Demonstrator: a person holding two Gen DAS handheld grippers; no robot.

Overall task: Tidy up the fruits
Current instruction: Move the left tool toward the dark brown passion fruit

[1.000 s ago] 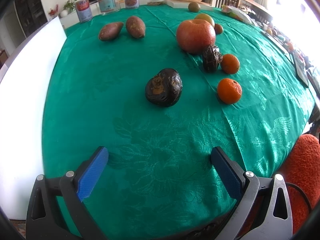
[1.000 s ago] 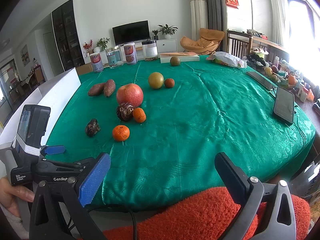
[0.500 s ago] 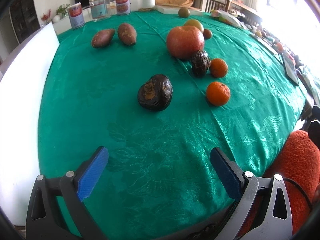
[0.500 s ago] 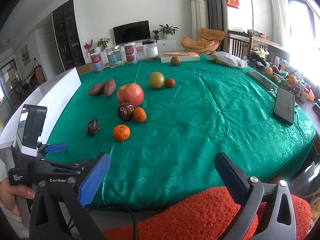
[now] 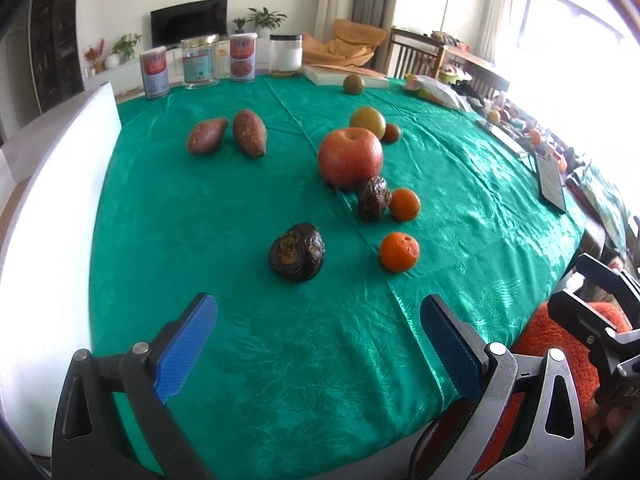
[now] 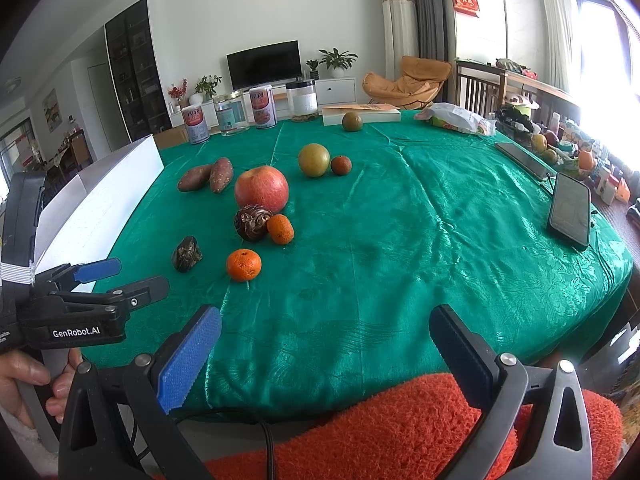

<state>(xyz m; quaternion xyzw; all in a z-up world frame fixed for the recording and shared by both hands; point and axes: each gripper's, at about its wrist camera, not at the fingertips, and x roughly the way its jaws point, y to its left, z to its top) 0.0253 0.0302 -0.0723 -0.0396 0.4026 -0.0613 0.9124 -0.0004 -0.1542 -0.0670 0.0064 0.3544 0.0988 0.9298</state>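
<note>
Both the left gripper (image 5: 318,342) and right gripper (image 6: 325,350) hung wide apart and empty over the table's (image 5: 280,380) near edge, apparently approaching, with the dark fruit (image 5: 297,252) nearest, then a mandarin (image 5: 399,252), then the apple (image 5: 350,157) beyond.

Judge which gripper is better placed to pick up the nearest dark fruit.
Left. The left gripper is open over the cloth with the dark fruit straight ahead between its fingers. The right gripper is open too, but sits back off the table edge, farther away.
</note>
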